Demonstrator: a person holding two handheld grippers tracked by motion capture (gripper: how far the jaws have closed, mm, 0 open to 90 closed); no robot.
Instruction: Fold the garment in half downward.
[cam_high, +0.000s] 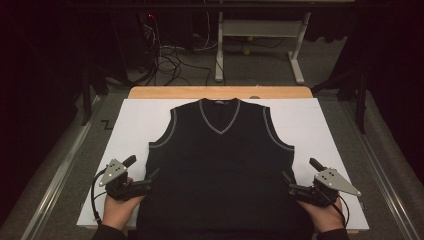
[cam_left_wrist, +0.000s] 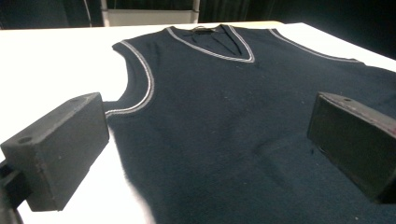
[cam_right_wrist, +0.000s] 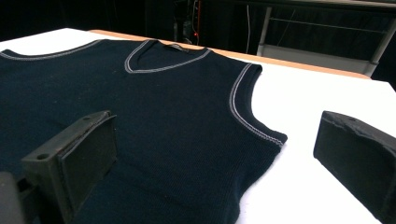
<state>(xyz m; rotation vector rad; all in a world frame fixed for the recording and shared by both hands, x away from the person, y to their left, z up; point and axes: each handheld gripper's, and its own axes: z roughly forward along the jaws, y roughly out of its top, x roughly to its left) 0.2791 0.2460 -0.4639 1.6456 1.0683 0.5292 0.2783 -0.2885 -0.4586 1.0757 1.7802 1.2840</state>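
A dark sleeveless vest (cam_high: 220, 165) lies flat, neck away from the person, on the white sheet (cam_high: 320, 125). The left gripper (cam_high: 150, 177) and right gripper (cam_high: 289, 181) sit at its two side edges, jaws spread wide and empty, each pair straddling its side seam below the armhole. This looks like the approach before a fold; next, each should lower and pinch the edge between its jaws.

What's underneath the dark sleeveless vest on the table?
The vest lies flat on a white sheet that shows all around it; wooden tabletop peeks out beyond. Whatever is directly beneath the fabric is covered.
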